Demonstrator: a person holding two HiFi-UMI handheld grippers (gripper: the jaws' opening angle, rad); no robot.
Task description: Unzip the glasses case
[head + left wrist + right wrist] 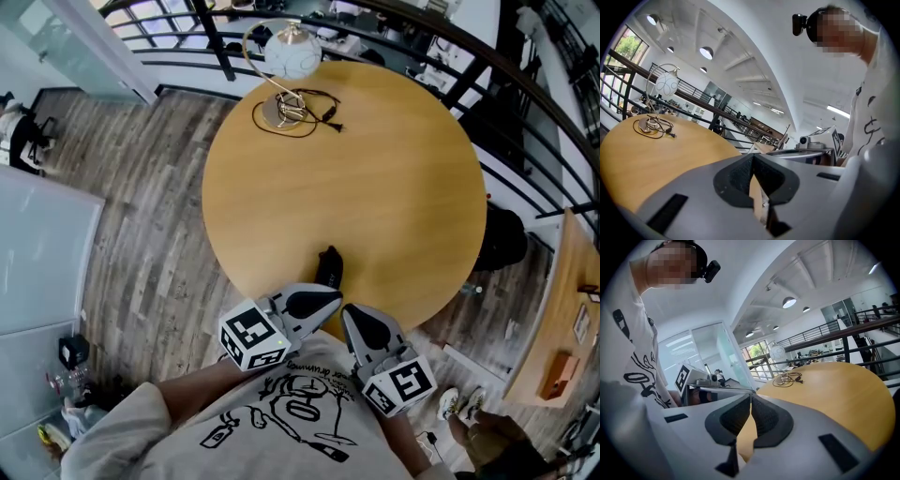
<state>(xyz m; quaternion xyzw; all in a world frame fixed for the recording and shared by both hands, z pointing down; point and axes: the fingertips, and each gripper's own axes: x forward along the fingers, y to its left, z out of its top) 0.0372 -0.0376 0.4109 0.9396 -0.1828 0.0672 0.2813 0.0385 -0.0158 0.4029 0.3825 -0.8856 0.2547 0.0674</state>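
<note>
A small black glasses case (pixel 328 265) sits near the front edge of the round wooden table (pixel 394 187). It shows in the head view only. My left gripper (pixel 333 298) hangs just below the case, at the table's rim, its tip pointing right. My right gripper (pixel 349 314) is beside it, close to my chest. Neither touches the case. In the left gripper view the jaws (pixel 752 161) are shut with nothing between the pads. In the right gripper view the jaws (pixel 751 401) are shut and empty too.
A white globe lamp (pixel 292 52) stands at the table's far edge with a coiled black cable (pixel 300 111) at its base. Black railings (pixel 525 122) curve round the table's far and right sides. A wooden desk (pixel 562 319) is at the right, over wood flooring.
</note>
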